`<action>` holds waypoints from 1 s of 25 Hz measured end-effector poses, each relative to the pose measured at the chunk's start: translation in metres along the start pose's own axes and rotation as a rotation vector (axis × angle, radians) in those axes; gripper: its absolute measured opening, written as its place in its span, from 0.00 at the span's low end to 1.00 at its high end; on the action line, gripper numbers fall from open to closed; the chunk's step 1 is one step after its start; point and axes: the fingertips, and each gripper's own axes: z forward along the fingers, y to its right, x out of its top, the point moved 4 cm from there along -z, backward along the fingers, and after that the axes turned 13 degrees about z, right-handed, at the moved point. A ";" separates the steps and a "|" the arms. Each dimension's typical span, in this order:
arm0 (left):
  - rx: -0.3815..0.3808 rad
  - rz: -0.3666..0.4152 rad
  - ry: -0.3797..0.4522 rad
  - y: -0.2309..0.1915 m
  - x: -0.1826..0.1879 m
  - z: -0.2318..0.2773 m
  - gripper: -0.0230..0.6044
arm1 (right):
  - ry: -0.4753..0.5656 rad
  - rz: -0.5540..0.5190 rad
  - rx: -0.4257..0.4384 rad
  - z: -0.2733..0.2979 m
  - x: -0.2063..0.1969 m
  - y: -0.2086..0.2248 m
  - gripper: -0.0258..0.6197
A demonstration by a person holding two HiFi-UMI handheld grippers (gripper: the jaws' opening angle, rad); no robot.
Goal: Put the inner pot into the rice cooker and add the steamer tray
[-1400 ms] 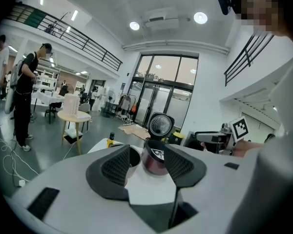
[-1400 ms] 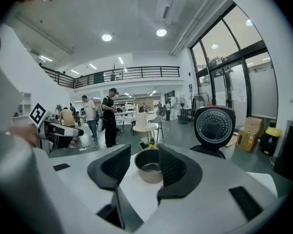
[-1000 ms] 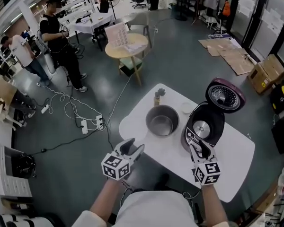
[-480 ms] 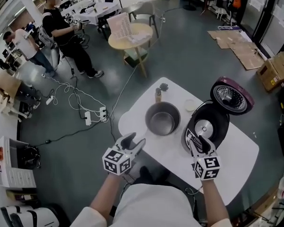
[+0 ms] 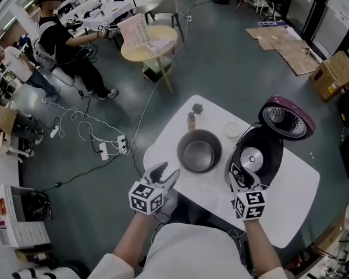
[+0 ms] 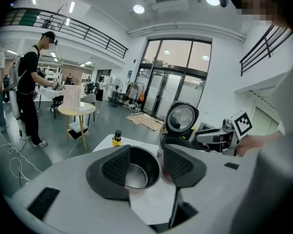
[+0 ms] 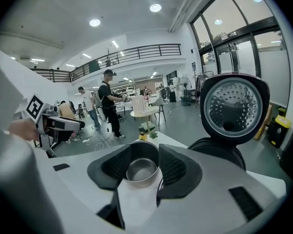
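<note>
The steel inner pot point(image 5: 199, 151) stands empty on the white table point(image 5: 285, 205), left of the open rice cooker point(image 5: 256, 157), whose lid point(image 5: 288, 118) is tipped back. My left gripper point(image 5: 161, 173) hovers open at the table's near edge, short of the pot, and its view shows the pot point(image 6: 136, 174) beyond the parted jaws of the left gripper point(image 6: 145, 165). My right gripper point(image 5: 242, 176) is open just in front of the cooker's near rim. Its view frames the pot point(image 7: 142, 169) past the right gripper point(image 7: 144, 165), with the lid point(image 7: 233, 106) to the right. Neither holds anything.
A small yellow bottle point(image 5: 191, 121) with a plant sprig and a small white round dish point(image 5: 232, 131) sit at the table's far side. Cables and power strips point(image 5: 104, 150) lie on the floor to the left. A round wooden table point(image 5: 148, 42) and people stand farther off.
Both grippers have come forward and lower toward the table, the left nearer the pot, the right nearer the cooker. Their jaws stay parted as before.
</note>
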 end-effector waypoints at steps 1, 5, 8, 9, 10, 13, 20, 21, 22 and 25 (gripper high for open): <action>-0.009 0.007 -0.006 -0.007 0.000 0.005 0.40 | -0.001 0.007 -0.012 0.005 0.001 -0.001 0.34; -0.060 0.030 -0.037 -0.029 -0.003 0.025 0.40 | -0.013 0.039 -0.056 0.023 0.001 -0.005 0.34; -0.106 0.043 -0.064 -0.044 -0.006 0.038 0.40 | -0.030 0.062 -0.092 0.038 -0.004 -0.011 0.34; -0.118 0.047 -0.071 -0.049 -0.007 0.043 0.40 | -0.036 0.067 -0.102 0.044 -0.006 -0.012 0.34; -0.128 0.050 -0.077 -0.054 -0.008 0.049 0.40 | -0.042 0.071 -0.111 0.050 -0.007 -0.014 0.34; -0.160 0.064 -0.101 -0.065 -0.013 0.064 0.40 | -0.063 0.088 -0.136 0.066 -0.015 -0.017 0.34; -0.223 0.129 -0.171 -0.089 -0.034 0.099 0.40 | -0.107 0.129 -0.218 0.103 -0.038 -0.017 0.34; -0.235 0.135 -0.182 -0.092 -0.037 0.104 0.40 | -0.114 0.140 -0.238 0.107 -0.043 -0.016 0.34; -0.246 0.141 -0.195 -0.094 -0.041 0.109 0.40 | -0.121 0.153 -0.260 0.110 -0.048 -0.014 0.34; -0.276 0.163 -0.233 -0.099 -0.053 0.124 0.40 | -0.142 0.204 -0.317 0.121 -0.064 -0.008 0.34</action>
